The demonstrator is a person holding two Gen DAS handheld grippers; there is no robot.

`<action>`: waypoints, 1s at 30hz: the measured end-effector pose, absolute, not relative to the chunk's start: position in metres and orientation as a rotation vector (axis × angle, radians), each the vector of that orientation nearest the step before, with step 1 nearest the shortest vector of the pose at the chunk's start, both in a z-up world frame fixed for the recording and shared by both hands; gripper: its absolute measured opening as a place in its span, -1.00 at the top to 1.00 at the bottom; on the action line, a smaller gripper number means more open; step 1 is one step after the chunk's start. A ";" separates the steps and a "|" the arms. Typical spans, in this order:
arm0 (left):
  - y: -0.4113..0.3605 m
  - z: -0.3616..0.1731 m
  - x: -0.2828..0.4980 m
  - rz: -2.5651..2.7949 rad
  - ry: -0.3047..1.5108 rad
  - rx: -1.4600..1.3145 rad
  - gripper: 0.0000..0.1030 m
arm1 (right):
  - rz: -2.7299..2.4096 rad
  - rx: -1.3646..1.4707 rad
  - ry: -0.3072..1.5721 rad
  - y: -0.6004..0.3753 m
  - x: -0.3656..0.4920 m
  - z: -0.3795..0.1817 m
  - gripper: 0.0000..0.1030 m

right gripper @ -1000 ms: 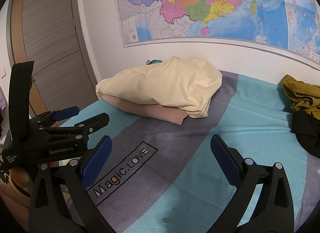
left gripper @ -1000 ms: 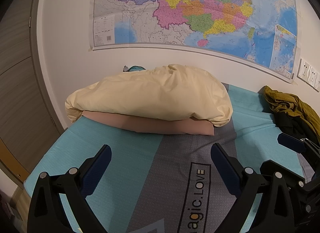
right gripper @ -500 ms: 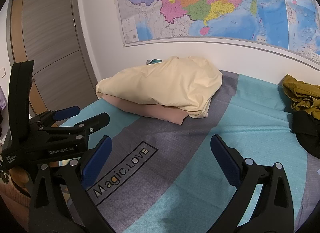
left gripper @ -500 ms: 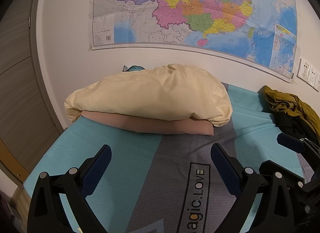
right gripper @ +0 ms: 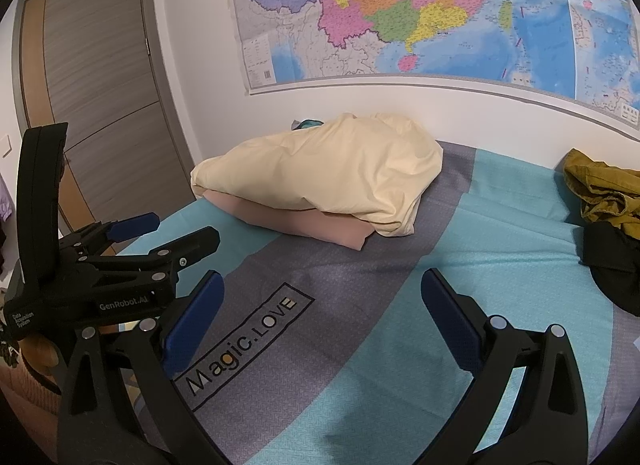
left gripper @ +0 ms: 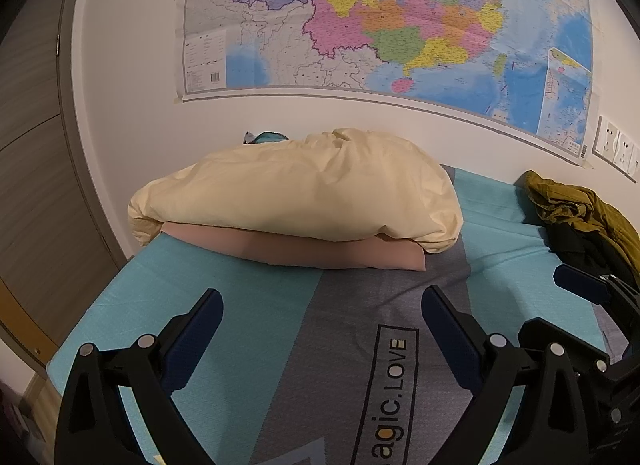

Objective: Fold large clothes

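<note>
We note no change: left tongs, right tongs stay wide, empty, above bed; clothes pile untouched.

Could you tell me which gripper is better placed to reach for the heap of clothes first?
Right, probably: the clothes heap lies at the bed's right side, and the right gripper, open and empty, is nearer than the left gripper.

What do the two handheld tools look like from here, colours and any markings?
Both are alike. The left tool and the right tool have black plastic frames with silver rivets and dark blue pads on the fingers. White lettering on the left one's body, seen from the right camera, reads "GenRobot.AI".
</note>
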State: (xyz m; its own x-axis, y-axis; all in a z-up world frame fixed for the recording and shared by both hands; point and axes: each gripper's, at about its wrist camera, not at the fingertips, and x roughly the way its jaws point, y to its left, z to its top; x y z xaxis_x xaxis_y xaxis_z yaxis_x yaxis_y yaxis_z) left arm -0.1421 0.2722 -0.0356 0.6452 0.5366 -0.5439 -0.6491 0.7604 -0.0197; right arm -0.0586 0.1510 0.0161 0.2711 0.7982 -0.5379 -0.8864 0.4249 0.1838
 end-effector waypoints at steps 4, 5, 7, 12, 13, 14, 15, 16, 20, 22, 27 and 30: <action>0.272 -0.035 -0.141 0.683 0.545 -0.221 -0.86 | 1.141 -0.166 0.620 0.151 -0.059 0.016 -0.89; 0.272 -0.035 -0.141 0.682 0.546 -0.222 -0.86 | 1.141 -0.166 0.621 0.152 -0.058 0.016 -0.89; 0.272 -0.035 -0.141 0.682 0.545 -0.223 -0.86 | 1.140 -0.164 0.622 0.152 -0.058 0.017 -0.89; 0.273 -0.036 -0.142 0.681 0.547 -0.224 -0.86 | 1.143 -0.164 0.623 0.152 -0.058 0.016 -0.89; 0.273 -0.037 -0.142 0.681 0.547 -0.225 -0.86 | 1.142 -0.166 0.624 0.153 -0.058 0.016 -0.89; 0.273 -0.037 -0.142 0.681 0.546 -0.224 -0.86 | 1.139 -0.167 0.624 0.153 -0.058 0.016 -0.89; 0.273 -0.037 -0.142 0.682 0.547 -0.224 -0.86 | 1.140 -0.165 0.623 0.153 -0.058 0.016 -0.89; 0.273 -0.037 -0.142 0.683 0.547 -0.224 -0.86 | 1.141 -0.165 0.626 0.153 -0.058 0.016 -0.89; 0.273 -0.038 -0.143 0.681 0.547 -0.224 -0.86 | 1.141 -0.165 0.624 0.154 -0.058 0.015 -0.89; 0.273 -0.038 -0.143 0.684 0.546 -0.222 -0.86 | 1.140 -0.165 0.622 0.153 -0.058 0.015 -0.89; 0.272 -0.039 -0.143 0.680 0.548 -0.219 -0.86 | 1.144 -0.159 0.622 0.153 -0.058 0.015 -0.89; 0.273 -0.040 -0.143 0.681 0.549 -0.220 -0.86 | 1.143 -0.161 0.622 0.153 -0.058 0.015 -0.89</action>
